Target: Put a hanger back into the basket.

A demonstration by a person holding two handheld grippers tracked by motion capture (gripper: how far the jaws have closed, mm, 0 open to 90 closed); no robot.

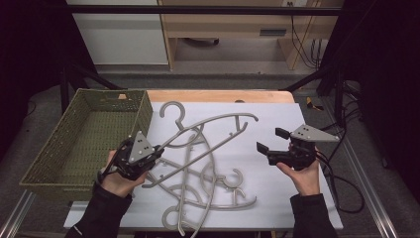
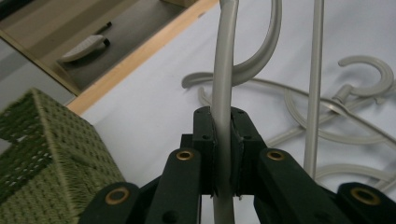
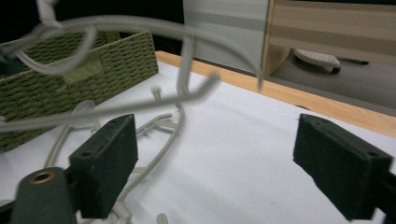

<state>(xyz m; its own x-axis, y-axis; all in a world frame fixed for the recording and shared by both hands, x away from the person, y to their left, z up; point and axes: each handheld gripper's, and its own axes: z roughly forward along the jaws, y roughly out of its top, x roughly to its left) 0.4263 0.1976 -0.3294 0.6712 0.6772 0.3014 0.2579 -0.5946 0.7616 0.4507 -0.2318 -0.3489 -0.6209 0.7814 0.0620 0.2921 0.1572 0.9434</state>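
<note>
Hanger (image 1: 208, 130) is clamped at one arm in the left tongs (image 1: 157, 150), while the right tongs (image 1: 270, 140) stand released nearby.

I'm working in what looks like a lab or test room set up for recording, not a home. My table (image 1: 277, 144) is covered with a plain white sheet, with a bare wooden strip showing along its far edge, and it sits inside a dark metal frame (image 1: 198, 10) whose bar crosses above the far edge. Black cables (image 1: 302, 44) hang down beyond the far right corner. Past the far edge I see grey floor, a light wooden cabinet (image 1: 233, 25) and a white panel (image 1: 124, 34), with darkness on both sides.
</note>
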